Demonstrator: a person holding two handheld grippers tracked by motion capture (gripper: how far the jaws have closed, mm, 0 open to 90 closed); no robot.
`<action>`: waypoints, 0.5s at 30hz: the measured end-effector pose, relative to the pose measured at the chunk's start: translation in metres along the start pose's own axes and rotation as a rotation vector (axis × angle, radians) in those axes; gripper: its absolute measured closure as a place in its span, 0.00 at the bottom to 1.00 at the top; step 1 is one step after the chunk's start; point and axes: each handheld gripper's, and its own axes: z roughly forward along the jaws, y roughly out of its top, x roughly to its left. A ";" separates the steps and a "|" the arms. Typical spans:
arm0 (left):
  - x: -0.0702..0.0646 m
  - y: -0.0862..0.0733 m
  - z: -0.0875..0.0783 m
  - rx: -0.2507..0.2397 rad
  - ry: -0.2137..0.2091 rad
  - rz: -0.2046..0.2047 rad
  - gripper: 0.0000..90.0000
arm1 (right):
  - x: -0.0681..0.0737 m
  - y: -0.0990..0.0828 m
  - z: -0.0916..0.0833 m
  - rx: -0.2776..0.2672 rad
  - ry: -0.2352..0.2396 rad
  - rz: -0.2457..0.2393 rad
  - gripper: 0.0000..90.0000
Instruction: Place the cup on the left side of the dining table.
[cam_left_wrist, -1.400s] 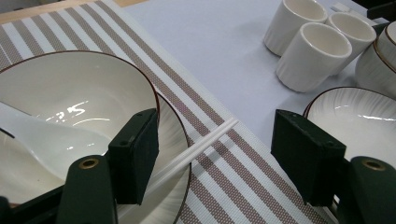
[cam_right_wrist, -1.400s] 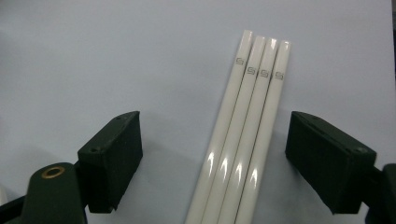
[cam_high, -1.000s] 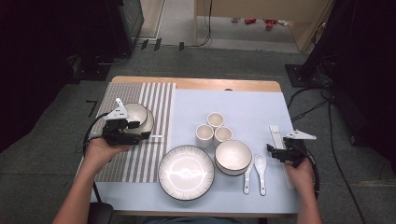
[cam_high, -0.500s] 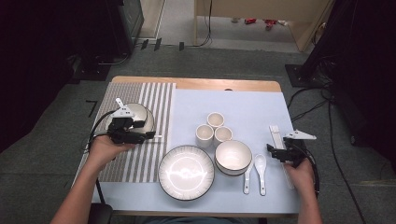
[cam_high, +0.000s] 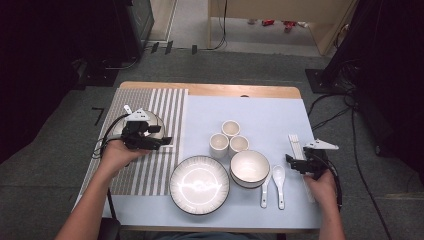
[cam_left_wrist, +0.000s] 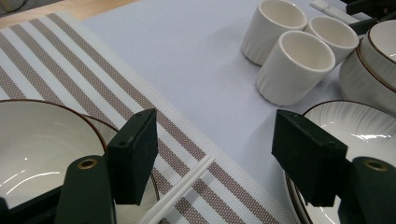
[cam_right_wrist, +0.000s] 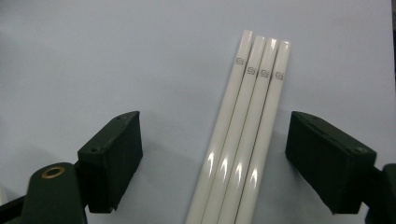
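Note:
My left gripper (cam_high: 164, 142) (cam_left_wrist: 219, 156) hovers open over the striped placemat (cam_high: 150, 172), just right of a white bowl (cam_high: 152, 123) (cam_left_wrist: 37, 149). A pair of white chopsticks (cam_left_wrist: 182, 189) lies on the mat below and between its jaws, untouched. My right gripper (cam_high: 294, 163) (cam_right_wrist: 219, 158) stands open at the table's right side. Several white chopsticks (cam_high: 294, 143) (cam_right_wrist: 243, 149) lie side by side on the pale blue cloth between its jaws, and the pads are clear of them.
A large plate (cam_high: 199, 184) sits at front centre with a bowl (cam_high: 249, 167) to its right. Three small cups (cam_high: 230, 128) cluster behind them. Two white spoons (cam_high: 272, 184) lie right of the bowl. The wooden table edge (cam_high: 215, 89) runs along the back.
My left gripper has edged slightly to the right over the striped mat. The right gripper has stayed where it was.

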 end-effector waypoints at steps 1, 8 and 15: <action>0.000 0.000 0.001 -0.001 -0.001 -0.001 0.35 | 0.000 0.000 0.000 0.000 0.000 0.000 0.20; -0.003 0.003 0.008 -0.003 -0.020 0.001 0.35 | 0.000 0.000 0.000 0.000 -0.001 0.000 0.20; -0.005 0.005 0.013 -0.012 -0.025 0.001 0.35 | 0.000 0.000 0.000 0.001 0.000 0.002 0.20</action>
